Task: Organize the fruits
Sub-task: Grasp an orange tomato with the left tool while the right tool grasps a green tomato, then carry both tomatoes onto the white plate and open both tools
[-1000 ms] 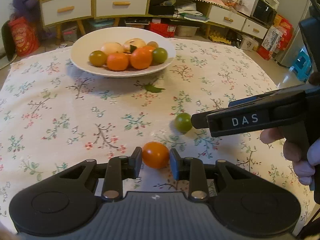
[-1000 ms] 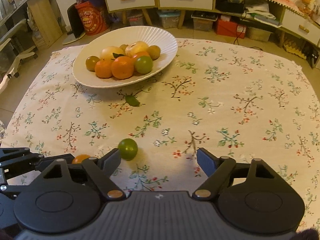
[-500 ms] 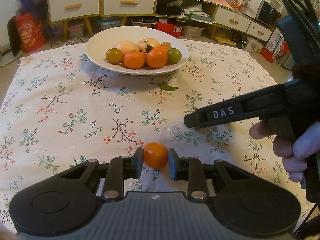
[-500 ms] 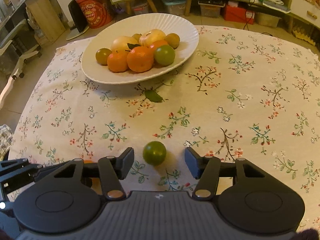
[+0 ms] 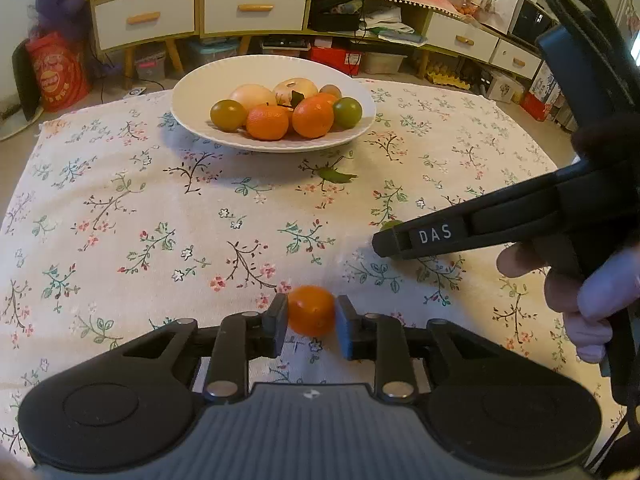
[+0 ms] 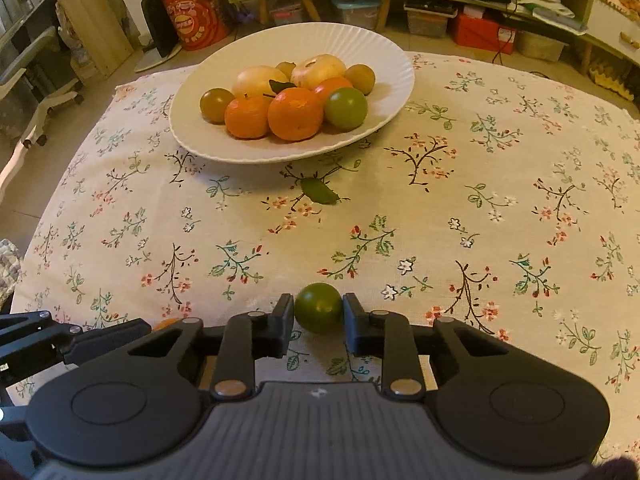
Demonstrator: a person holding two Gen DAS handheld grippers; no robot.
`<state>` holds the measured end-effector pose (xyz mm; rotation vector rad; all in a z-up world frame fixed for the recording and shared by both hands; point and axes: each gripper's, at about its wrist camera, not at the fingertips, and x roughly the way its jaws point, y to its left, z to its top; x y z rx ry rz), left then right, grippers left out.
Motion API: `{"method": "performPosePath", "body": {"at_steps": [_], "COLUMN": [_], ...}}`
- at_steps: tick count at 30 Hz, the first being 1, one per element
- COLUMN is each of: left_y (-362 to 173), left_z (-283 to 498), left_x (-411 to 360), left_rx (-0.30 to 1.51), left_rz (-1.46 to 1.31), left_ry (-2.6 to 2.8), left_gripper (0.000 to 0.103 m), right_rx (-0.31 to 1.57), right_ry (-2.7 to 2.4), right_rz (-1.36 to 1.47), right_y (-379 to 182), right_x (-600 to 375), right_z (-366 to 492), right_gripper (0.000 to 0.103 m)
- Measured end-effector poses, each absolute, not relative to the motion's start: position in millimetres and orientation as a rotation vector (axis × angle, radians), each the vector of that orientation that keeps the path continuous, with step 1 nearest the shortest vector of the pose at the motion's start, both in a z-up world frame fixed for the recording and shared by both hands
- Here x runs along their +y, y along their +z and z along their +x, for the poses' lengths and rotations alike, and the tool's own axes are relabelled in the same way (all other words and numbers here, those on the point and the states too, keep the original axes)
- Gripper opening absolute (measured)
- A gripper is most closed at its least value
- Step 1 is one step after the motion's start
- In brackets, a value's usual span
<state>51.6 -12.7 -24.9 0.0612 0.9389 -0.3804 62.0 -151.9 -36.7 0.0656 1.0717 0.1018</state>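
My left gripper [image 5: 311, 322] is shut on a small orange fruit [image 5: 311, 316] just above the flowered tablecloth. My right gripper [image 6: 318, 318] is shut on a small green fruit [image 6: 319, 308] at the cloth. In the left wrist view the right gripper [image 5: 404, 240] shows from the side, hiding most of the green fruit [image 5: 390, 225]. A white plate [image 5: 192, 100] with several orange, green and pale fruits stands at the far side of the table; it also shows in the right wrist view [image 6: 384, 60].
A loose green leaf [image 6: 319, 193] lies on the cloth in front of the plate. The tablecloth [image 5: 120, 208] covers the table. Drawers, boxes and a red bag stand on the floor behind.
My right gripper has moved onto the green fruit and closed on it. My left gripper has closed on the orange fruit. Both views have drawn nearer the plate.
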Motion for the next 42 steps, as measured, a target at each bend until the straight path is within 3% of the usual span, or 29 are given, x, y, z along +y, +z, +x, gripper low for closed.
{"method": "performPosePath", "body": {"at_steps": [6,22,42], "left_y": [-30.8,-24.2,1.7], "left_z": [57.3,58.7,79.3], "left_x": [-13.7,-14.5,2.6], "left_rx": [0.972,0.935,0.823], "left_rz": [0.039,0.043,-0.039], "left_ry": [-0.379,-0.356,-0.333], "left_gripper": [0.009,0.008,0.008], "right_rx": [1.07,1.04,0.839], "right_ry": [0.107,0.116,0.189], "right_rz": [0.056,0.054,0.034], "right_y": [-35.1,-22.3,7.2], "right_x": [-151.1,-154.3,-160.4], "right_z": [60.5,57.0,54.1], "right_gripper": [0.023,0.023,0.023]}}
